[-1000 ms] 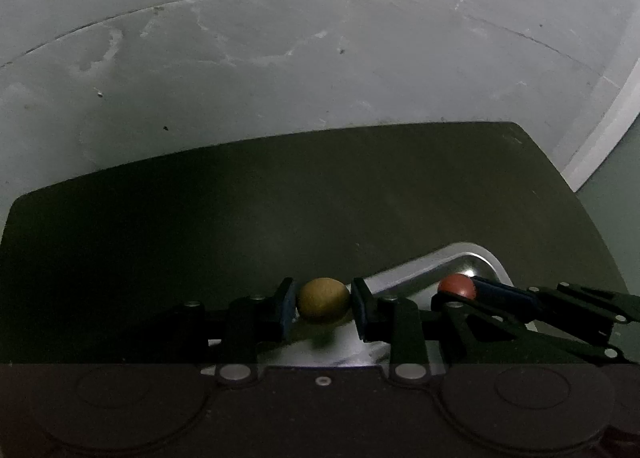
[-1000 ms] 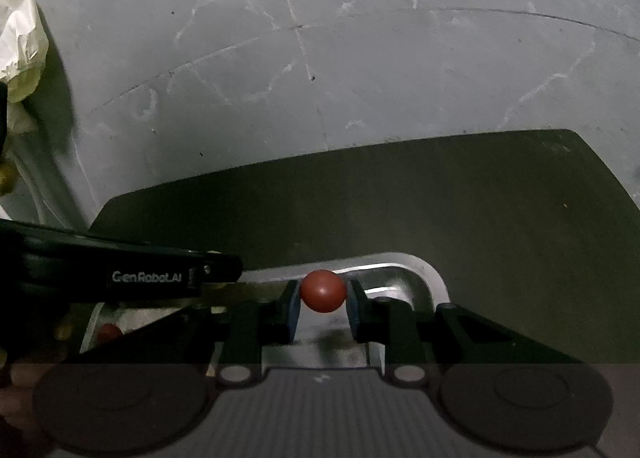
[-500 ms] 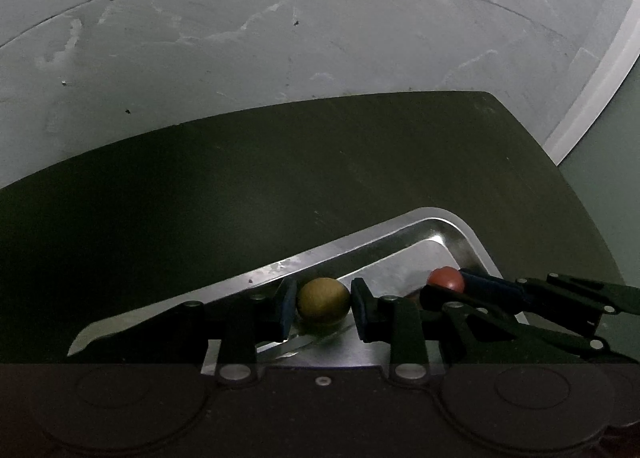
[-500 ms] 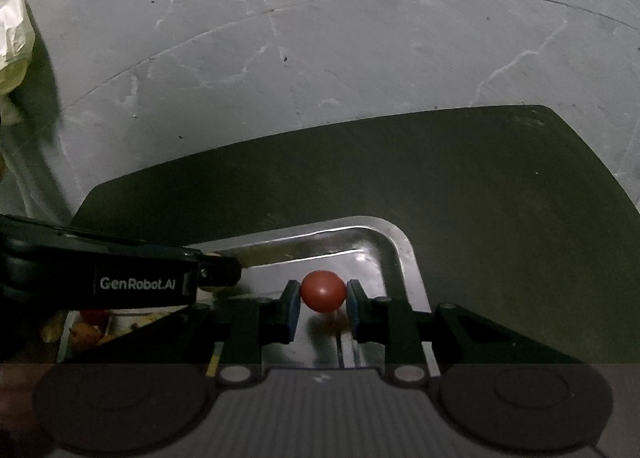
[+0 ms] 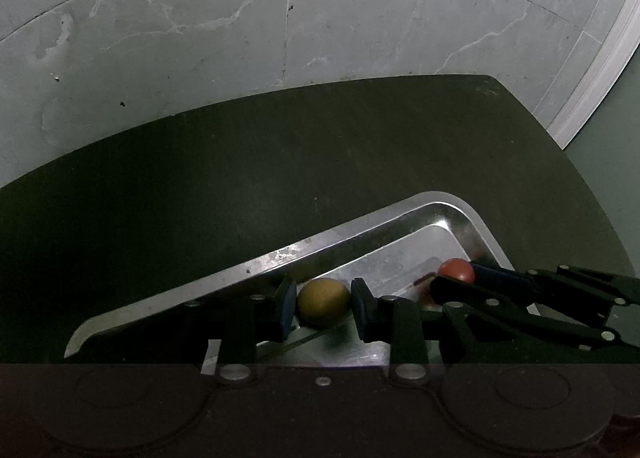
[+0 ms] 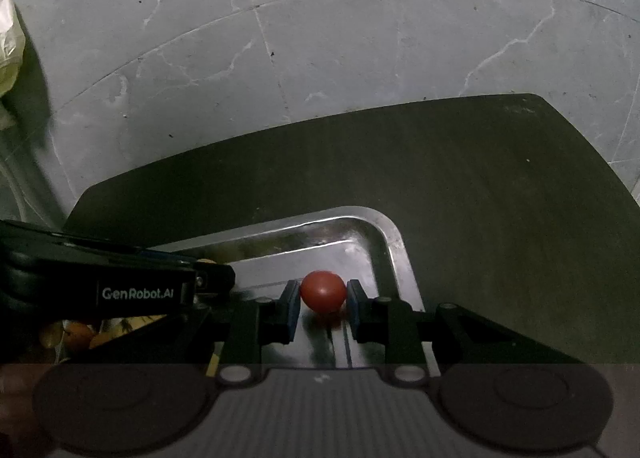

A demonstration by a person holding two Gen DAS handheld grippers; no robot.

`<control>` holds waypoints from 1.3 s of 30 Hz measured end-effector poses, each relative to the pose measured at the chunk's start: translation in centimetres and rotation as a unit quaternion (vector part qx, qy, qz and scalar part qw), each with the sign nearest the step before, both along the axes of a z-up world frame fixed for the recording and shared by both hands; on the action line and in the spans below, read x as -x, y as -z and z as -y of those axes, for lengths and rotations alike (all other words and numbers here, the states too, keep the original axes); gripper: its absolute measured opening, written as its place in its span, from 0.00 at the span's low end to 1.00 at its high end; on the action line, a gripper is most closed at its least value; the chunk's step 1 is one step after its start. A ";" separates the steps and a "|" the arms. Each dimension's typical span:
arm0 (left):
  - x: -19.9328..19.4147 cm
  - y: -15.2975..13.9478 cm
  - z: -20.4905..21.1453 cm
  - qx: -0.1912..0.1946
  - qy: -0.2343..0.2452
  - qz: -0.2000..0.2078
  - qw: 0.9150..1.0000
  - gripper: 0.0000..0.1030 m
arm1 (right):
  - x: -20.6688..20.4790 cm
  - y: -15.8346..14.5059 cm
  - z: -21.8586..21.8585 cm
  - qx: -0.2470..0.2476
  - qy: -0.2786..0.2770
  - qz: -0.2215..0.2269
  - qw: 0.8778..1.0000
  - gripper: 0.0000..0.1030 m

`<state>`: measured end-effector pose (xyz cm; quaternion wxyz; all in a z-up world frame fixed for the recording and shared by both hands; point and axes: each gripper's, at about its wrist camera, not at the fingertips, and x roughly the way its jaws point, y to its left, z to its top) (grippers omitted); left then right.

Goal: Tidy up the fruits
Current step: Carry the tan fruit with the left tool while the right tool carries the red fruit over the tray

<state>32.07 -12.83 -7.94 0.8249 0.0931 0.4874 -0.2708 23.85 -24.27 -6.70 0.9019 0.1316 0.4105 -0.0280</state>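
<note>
In the left wrist view my left gripper [image 5: 323, 304] is shut on a round tan-brown fruit [image 5: 322, 301], held low over a shiny metal tray [image 5: 280, 258]. My right gripper [image 5: 456, 278] reaches in from the right with a small red fruit [image 5: 456, 271] between its fingers. In the right wrist view the right gripper [image 6: 322, 300] is shut on that red fruit [image 6: 322, 291], just above the floor of the metal tray [image 6: 394, 242] near its far right corner. The left gripper's black body [image 6: 120, 282] crosses at the left.
The tray lies on a dark tabletop [image 5: 280, 162] with a rounded far edge; grey marbled floor tiles [image 5: 320, 18] lie beyond. Orange and yellow fruits [image 6: 80, 334] sit at the tray's left end under the left gripper. A pale bag [image 6: 10, 46] is at far left.
Both grippers have come down and forward over the tray with their fruits still held; the tray now fills more of each view, and each fruit sits close to the tray floor.
</note>
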 end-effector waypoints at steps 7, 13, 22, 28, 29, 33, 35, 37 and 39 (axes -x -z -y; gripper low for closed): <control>0.0 0.0 0.1 0.000 0.000 0.000 1.000 0.31 | 0.0 0.0 0.0 0.000 0.000 0.000 1.000 0.26; 0.0 0.0 0.1 -0.001 0.000 0.001 1.000 0.31 | 0.0 0.0 0.1 0.000 -0.001 0.000 1.000 0.27; -0.1 0.0 0.2 -0.004 -0.002 0.001 1.000 0.31 | 0.0 0.1 0.1 -0.001 -0.001 0.000 1.000 0.27; -0.1 0.0 0.2 -0.003 -0.003 0.001 1.000 0.31 | 0.0 0.1 0.1 -0.001 -0.001 0.001 1.000 0.27; -0.1 0.0 0.2 -0.003 -0.003 0.000 1.000 0.31 | 0.0 0.1 0.1 -0.001 0.000 0.001 1.000 0.27; 0.0 0.0 0.2 -0.004 -0.004 0.000 1.000 0.31 | 0.0 0.1 0.0 -0.001 0.000 0.001 1.000 0.27; 0.0 0.0 0.2 -0.005 -0.005 0.000 1.000 0.31 | 0.0 0.1 0.0 -0.001 0.001 0.000 1.000 0.27; -0.1 0.0 0.1 -0.005 -0.006 0.000 1.000 0.31 | -0.1 0.1 0.1 -0.001 0.000 0.000 1.000 0.27; -0.1 -0.1 0.1 -0.005 -0.008 0.001 1.000 0.31 | -0.1 0.1 0.1 -0.001 0.000 0.000 1.000 0.29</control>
